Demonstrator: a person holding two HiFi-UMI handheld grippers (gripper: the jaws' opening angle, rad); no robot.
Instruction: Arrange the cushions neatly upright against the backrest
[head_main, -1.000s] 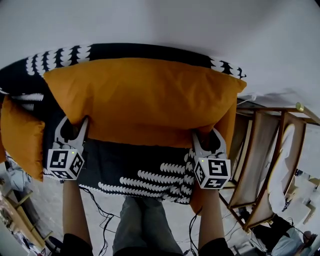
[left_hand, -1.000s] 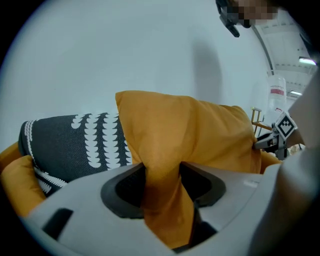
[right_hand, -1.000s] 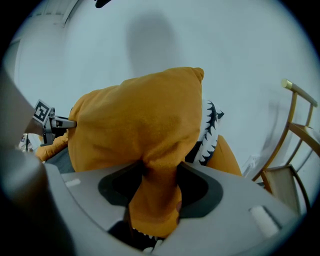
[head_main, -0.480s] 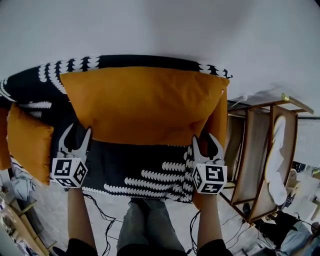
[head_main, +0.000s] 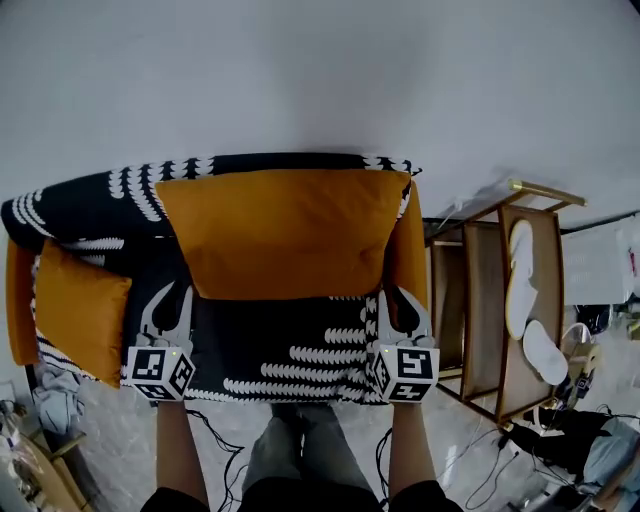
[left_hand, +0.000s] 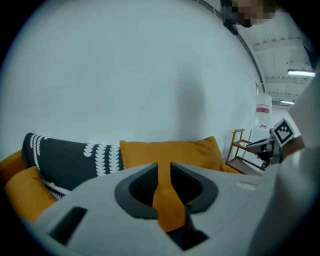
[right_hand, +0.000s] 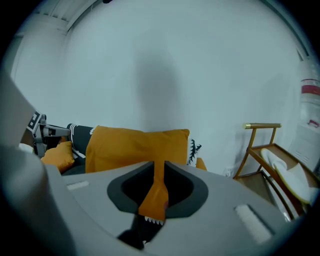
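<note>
While the big orange cushion (head_main: 285, 235) stands upright against the backrest of the black patterned sofa (head_main: 300, 350), the left gripper (head_main: 172, 300) and right gripper (head_main: 402, 300) each pinch a lower corner, their jaws having just been closing on the fabric. A smaller orange cushion (head_main: 85, 310) sits at the sofa's left end, and a wooden rack (head_main: 490, 290) stands beside its right end

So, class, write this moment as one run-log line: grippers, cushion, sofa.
left gripper: jaws just closed, pinching large orange cushion corner | right gripper: same, other lower corner | cushion: upright against sofa backrest
</note>
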